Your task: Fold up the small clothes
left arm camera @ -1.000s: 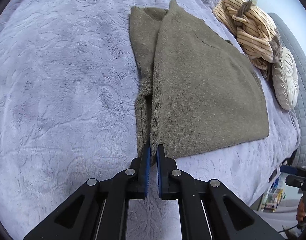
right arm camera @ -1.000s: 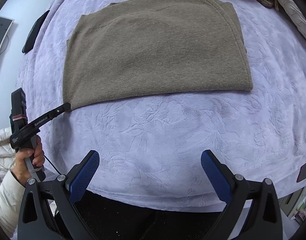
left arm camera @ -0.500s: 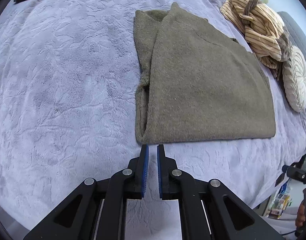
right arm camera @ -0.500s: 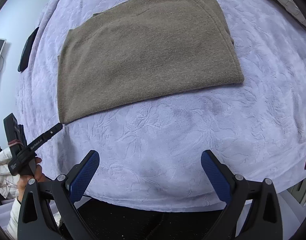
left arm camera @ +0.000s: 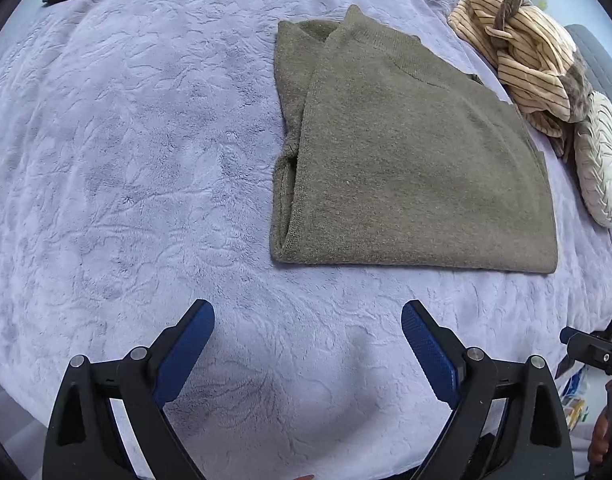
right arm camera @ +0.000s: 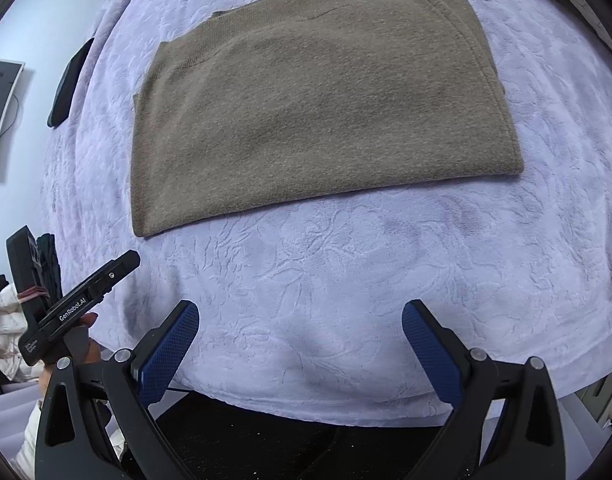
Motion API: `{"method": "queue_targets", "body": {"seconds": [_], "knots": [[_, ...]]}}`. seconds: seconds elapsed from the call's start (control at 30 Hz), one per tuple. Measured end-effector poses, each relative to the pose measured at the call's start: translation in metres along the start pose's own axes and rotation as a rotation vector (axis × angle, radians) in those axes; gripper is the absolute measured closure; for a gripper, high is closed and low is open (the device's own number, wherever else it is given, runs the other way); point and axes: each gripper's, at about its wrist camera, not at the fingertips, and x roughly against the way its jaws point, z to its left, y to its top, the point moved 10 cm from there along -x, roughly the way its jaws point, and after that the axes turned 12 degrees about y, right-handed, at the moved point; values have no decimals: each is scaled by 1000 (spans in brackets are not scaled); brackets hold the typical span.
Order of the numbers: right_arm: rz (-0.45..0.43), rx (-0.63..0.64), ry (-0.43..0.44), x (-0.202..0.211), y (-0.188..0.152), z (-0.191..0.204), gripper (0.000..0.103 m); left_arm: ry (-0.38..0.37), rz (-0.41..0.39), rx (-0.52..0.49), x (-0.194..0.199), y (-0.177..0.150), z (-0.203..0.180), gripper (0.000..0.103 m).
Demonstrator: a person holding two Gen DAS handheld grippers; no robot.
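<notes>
A folded olive-brown knit sweater [left arm camera: 406, 168] lies flat on the lavender bedspread [left arm camera: 125, 160]; a sleeve is tucked under its left side. It also shows in the right wrist view [right arm camera: 318, 112]. My left gripper [left arm camera: 308, 316] is open and empty, hovering above the bedspread just in front of the sweater's near edge. My right gripper [right arm camera: 299, 316] is open and empty, near the bed's front edge, well short of the sweater. The left gripper's body [right arm camera: 85, 296] shows at the left of the right wrist view.
A striped beige garment [left arm camera: 522, 60] is bunched at the bed's far right, beside a round cream cushion [left arm camera: 600, 160]. A dark flat object [right arm camera: 67, 84] lies at the bedspread's far left edge. The bed edge [right arm camera: 346, 408] drops off in front of the right gripper.
My left gripper let go of the sweater's near corner, drew back and opened wide. The sweater now lies flat. My right gripper stayed open and shifted slightly.
</notes>
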Motion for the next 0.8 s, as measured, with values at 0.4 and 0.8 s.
{"method": "queue_targets", "body": {"seconds": [0.4, 0.8], "knots": [[46, 130, 22, -20, -2, 30, 0, -6, 44, 5, -12, -4, -8, 9], [-3, 140, 17, -21, 17, 30, 0, -30, 64, 33, -12, -1, -18, 9]]}}
